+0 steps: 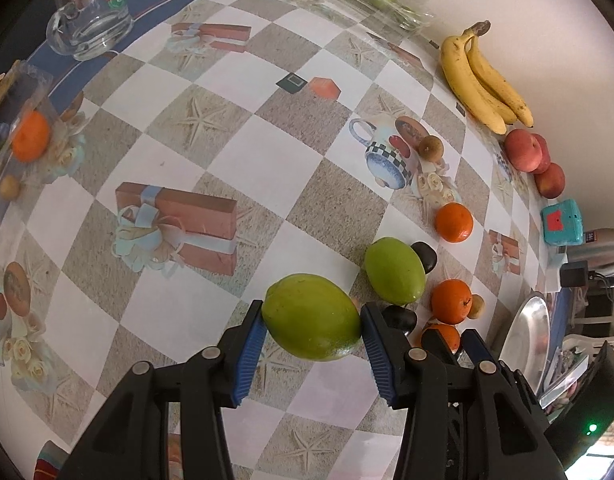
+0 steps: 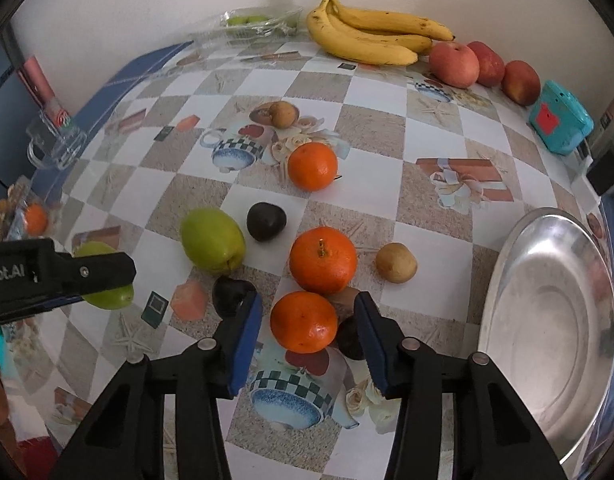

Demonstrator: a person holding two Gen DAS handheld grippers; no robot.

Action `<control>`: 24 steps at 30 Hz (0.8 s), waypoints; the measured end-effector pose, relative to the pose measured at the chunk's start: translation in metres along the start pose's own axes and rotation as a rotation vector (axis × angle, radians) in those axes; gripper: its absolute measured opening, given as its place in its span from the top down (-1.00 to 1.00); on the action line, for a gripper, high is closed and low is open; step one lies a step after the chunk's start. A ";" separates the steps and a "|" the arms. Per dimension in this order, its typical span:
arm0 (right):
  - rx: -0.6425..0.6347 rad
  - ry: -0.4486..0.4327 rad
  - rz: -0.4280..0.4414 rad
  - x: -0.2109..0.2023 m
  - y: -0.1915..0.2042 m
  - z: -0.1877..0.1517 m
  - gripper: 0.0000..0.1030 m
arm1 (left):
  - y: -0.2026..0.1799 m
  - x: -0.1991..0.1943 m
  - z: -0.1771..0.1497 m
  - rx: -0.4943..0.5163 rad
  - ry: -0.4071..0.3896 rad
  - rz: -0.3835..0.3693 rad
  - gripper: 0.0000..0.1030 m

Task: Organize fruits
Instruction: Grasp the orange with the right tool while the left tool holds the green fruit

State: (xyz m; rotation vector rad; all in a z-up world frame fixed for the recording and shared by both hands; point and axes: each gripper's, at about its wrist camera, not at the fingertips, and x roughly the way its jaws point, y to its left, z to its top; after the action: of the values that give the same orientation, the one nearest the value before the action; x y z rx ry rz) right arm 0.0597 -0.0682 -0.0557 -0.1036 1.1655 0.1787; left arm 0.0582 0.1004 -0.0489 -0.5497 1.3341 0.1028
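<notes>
The left claw [image 1: 311,326] was clamped on a green fruit [image 1: 311,317], both blue pads pressed to its sides above the checkered counter [image 1: 211,92]. A second green fruit [image 1: 394,270] lay just beyond it. The right claw [image 2: 308,322] stood apart around an orange [image 2: 305,321]; its pads seemed not to touch the peel, though the angle made that hard to judge. Another orange [image 2: 323,260] sat just behind, and a steel bowl [image 2: 547,312] rested to the right.
</notes>
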 end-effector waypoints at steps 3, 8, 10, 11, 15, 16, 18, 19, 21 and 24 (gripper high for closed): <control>-0.030 0.002 -0.022 0.001 0.005 -0.001 0.05 | -0.001 0.001 0.000 0.007 0.002 0.002 0.01; -0.066 0.003 -0.059 0.002 0.009 -0.001 0.13 | -0.002 0.001 0.000 0.012 0.001 0.004 0.01; -0.068 0.001 -0.057 0.002 0.009 -0.001 0.15 | -0.002 0.001 0.000 0.012 0.001 0.005 0.01; -0.066 0.001 -0.047 0.002 0.009 -0.001 0.23 | -0.001 0.001 0.000 0.012 0.000 0.005 0.01; -0.064 0.003 -0.028 0.001 0.009 -0.001 0.29 | -0.001 0.001 0.000 0.011 0.000 0.005 0.01; -0.059 0.004 -0.021 0.001 0.008 -0.001 0.29 | -0.001 0.001 0.000 0.011 0.000 0.005 0.01; -0.047 0.006 -0.006 0.001 0.006 -0.001 0.29 | -0.001 0.001 0.001 0.011 0.000 0.004 0.01; -0.038 0.007 0.006 0.001 0.005 -0.002 0.30 | -0.001 0.001 0.000 0.011 0.000 0.004 0.01; -0.009 0.010 0.049 0.000 0.001 -0.002 0.30 | -0.002 0.000 0.000 0.010 0.000 0.002 0.01; 0.077 0.005 0.153 -0.004 -0.007 -0.001 0.31 | -0.002 0.000 0.000 0.008 0.001 -0.007 0.01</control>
State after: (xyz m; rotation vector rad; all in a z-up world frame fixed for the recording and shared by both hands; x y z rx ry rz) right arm 0.0586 -0.0759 -0.0523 0.0531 1.1847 0.2689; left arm 0.0590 0.0987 -0.0479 -0.5477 1.3331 0.0918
